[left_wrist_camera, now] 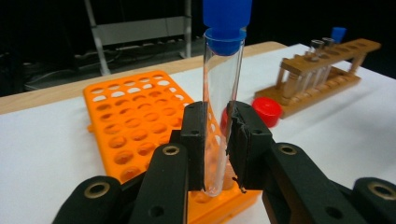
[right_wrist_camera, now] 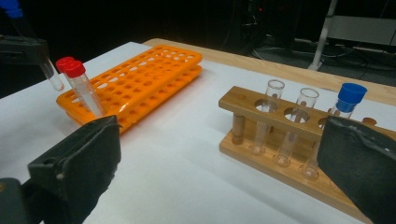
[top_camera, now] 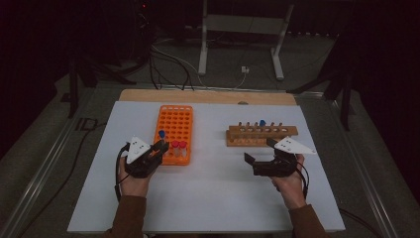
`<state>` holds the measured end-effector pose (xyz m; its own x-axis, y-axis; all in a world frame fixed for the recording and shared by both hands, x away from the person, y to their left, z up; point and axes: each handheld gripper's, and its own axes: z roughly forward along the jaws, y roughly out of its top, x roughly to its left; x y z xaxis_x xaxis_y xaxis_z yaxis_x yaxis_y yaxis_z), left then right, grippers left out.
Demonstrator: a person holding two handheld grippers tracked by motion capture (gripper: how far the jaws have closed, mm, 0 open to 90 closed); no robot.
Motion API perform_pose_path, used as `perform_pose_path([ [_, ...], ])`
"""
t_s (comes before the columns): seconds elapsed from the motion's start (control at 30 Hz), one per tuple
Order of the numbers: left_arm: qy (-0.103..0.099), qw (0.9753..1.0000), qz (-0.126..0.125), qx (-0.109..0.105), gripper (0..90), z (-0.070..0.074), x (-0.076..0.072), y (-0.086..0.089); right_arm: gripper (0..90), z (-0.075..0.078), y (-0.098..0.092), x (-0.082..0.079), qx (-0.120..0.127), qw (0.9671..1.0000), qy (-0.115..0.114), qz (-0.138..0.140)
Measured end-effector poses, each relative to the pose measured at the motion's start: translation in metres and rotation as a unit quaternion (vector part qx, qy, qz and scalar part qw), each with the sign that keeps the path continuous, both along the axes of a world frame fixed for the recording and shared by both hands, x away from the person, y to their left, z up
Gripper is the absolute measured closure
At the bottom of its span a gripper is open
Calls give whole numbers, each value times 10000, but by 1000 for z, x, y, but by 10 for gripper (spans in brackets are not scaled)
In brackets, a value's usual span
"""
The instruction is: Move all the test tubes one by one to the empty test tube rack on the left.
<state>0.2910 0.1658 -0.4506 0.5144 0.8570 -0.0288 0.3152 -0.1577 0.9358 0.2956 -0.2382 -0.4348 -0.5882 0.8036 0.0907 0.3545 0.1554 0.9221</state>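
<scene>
I am working in a dim lab, shown by my white surface (top_camera: 213, 193) carrying an orange tube rack (top_camera: 177, 130) and a wooden test-tube rack (top_camera: 261, 136), with cables (top_camera: 168, 64) and a metal stand (top_camera: 242, 29) on the floor behind.

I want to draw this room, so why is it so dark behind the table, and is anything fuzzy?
High view: light falls on the white table, the room behind is nearly black. Left gripper view: the blue-capped tube in the left gripper looks sharp, the wooden rack behind is a bit soft. Right gripper view: the right gripper jaws are blurry up close, the orange rack clearer.
</scene>
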Motion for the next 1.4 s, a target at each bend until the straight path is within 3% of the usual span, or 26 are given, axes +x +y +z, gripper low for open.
perform_pose_path([
  [0.27,31,9999,124,-12,773,-14,9,-3,0,0,0,0,-4,10000,-2,16],
  [0.53,266,9996,122,26,773,-30,15,-6,0,0,-1,0,16,10000,-3,7],
  [0.8,641,9968,87,478,775,-45,20,-15,0,-1,1,0,-15,10000,15,43],
  [1.13,762,9947,81,683,779,-48,20,-18,0,-2,1,0,-21,10000,20,53],
  [1.4,826,9948,48,594,768,-47,20,-15,0,-3,2,0,-34,10000,41,59],
])
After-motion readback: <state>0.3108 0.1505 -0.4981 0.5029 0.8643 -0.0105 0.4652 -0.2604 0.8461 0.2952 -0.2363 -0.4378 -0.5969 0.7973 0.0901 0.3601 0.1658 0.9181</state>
